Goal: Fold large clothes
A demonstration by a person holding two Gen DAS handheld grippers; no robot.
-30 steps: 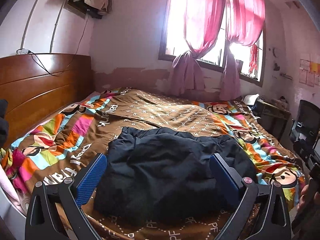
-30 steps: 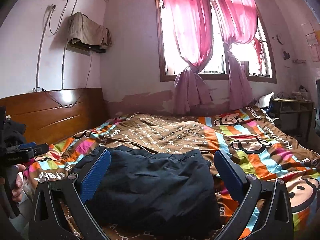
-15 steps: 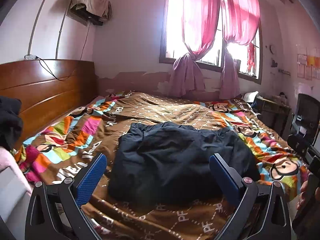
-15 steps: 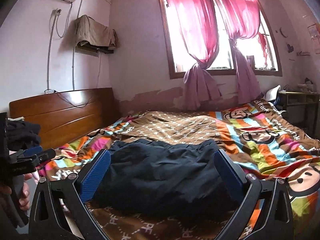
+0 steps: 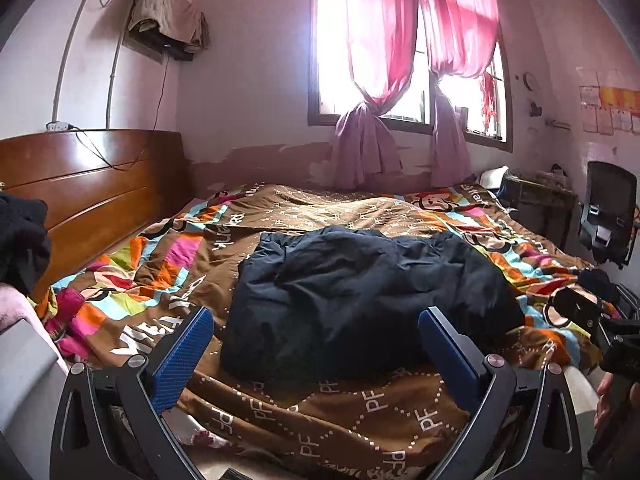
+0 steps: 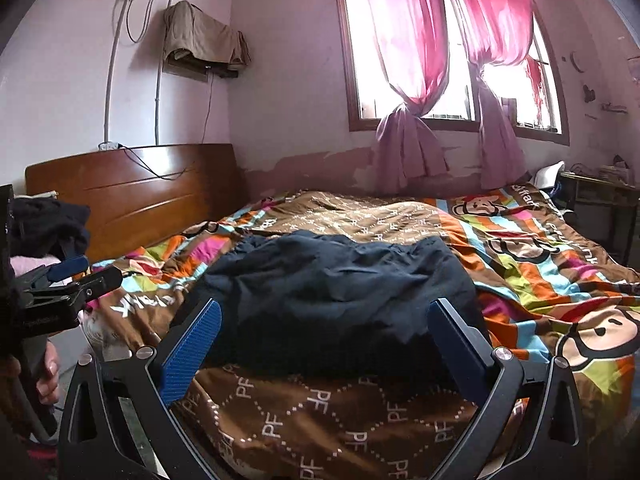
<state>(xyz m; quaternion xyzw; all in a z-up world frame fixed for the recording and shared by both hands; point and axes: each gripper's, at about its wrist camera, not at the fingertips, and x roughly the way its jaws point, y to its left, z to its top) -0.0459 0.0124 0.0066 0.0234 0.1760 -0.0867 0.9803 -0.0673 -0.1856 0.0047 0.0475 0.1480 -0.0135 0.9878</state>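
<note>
A: Item: dark garment (image 5: 360, 292), bundled, mid-bedspread (image 5: 320, 412). Step?

B: Looks folded already; both tongs hang back off the near edge. Next likely a check or fresh piece.

A: Tongs?

B: Left gripper (image 5: 316, 344) spread, empty. Right gripper (image 6: 324, 336) likewise.

A: Axis?

B: Long side runs left-right, headboard (image 6: 132, 196) to window side.

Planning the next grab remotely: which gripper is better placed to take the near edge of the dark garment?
Marginally the right gripper: the dark garment sits centred between its open fingers, with the near edge close. The left gripper, also open and empty, sees it offset rightward with more bedspread before it.
</note>
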